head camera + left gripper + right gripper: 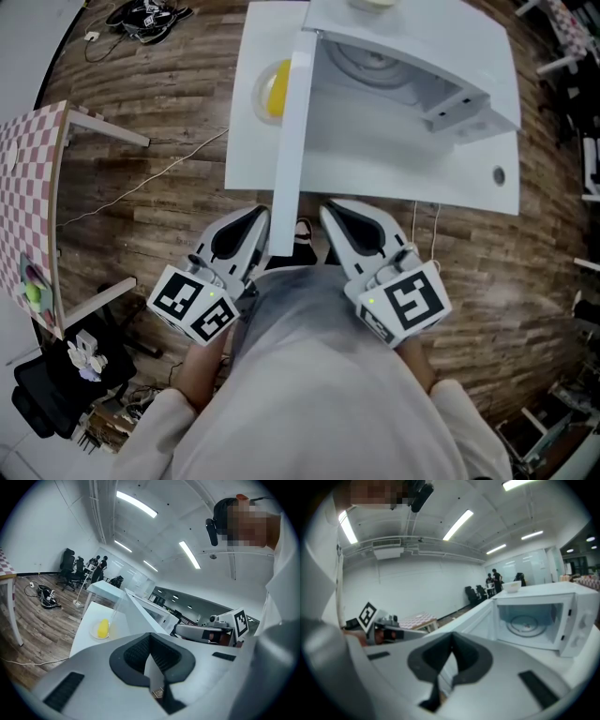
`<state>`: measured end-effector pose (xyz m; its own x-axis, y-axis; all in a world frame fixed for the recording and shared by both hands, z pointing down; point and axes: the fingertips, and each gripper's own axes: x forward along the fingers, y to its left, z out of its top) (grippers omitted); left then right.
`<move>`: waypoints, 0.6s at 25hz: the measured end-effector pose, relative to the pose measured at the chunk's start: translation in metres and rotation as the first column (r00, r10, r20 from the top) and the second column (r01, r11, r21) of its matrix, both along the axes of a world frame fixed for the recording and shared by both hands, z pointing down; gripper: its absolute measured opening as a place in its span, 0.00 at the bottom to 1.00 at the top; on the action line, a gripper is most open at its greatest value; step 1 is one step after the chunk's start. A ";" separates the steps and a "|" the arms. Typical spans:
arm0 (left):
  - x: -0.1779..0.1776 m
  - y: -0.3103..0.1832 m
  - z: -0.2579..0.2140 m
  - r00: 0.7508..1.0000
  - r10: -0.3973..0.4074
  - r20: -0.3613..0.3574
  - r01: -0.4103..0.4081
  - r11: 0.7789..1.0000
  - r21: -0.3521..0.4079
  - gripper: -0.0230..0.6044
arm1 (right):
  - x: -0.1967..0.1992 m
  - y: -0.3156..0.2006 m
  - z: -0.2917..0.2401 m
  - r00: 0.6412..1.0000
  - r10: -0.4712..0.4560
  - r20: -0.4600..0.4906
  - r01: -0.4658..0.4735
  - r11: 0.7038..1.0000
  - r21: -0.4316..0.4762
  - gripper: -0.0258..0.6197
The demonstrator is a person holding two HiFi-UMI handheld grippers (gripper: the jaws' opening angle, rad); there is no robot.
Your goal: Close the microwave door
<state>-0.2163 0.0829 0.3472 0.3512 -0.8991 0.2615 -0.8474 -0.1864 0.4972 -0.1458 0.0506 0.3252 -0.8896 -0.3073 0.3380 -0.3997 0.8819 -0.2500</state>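
Observation:
The white microwave (412, 84) stands on a white table (375, 178) with its door (289, 141) swung wide open, edge toward me. The open cavity with its glass turntable (525, 623) faces the right gripper view, the door (480, 620) to its left. My left gripper (255, 220) hovers just left of the door's near edge, off the table's front. My right gripper (336, 211) sits just right of that edge. Both are shut with nothing in them and touch nothing. The jaws of the left gripper (151, 660) and the right gripper (449, 663) meet in a narrow V.
A yellow item on a plate (272, 92) lies on the table left of the door, also seen as yellow item (103, 628). A bowl (512, 587) rests on the microwave. A checkered table (33, 187) stands at left, with cables (141, 14) on the wooden floor.

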 end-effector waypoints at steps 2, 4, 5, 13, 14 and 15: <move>0.003 -0.001 0.000 1.000 0.006 -0.007 -0.006 1.000 -0.003 0.06 | 0.003 -0.001 0.000 1.000 0.004 0.000 -0.004 1.000 -0.002 0.07; 0.006 -0.002 0.001 1.000 0.011 -0.019 -0.011 1.000 -0.006 0.06 | 0.005 -0.002 0.001 1.000 0.008 0.000 -0.008 1.000 -0.005 0.07; 0.008 -0.002 0.001 1.000 0.013 -0.023 -0.013 1.000 -0.008 0.06 | 0.005 -0.002 0.001 1.000 0.010 0.002 -0.010 1.000 -0.007 0.07; 0.018 -0.006 0.003 0.999 0.030 -0.035 -0.031 0.999 -0.017 0.06 | 0.013 -0.006 0.005 1.000 0.027 0.002 -0.027 0.999 -0.019 0.07; 0.020 -0.007 0.005 0.999 0.034 -0.032 -0.035 0.999 -0.021 0.06 | 0.015 -0.006 0.005 1.000 0.029 0.002 -0.029 0.999 -0.020 0.07; 0.021 -0.007 0.007 0.999 0.038 -0.031 -0.039 0.999 -0.025 0.06 | 0.016 -0.007 0.006 0.999 0.032 0.002 -0.032 0.999 -0.022 0.07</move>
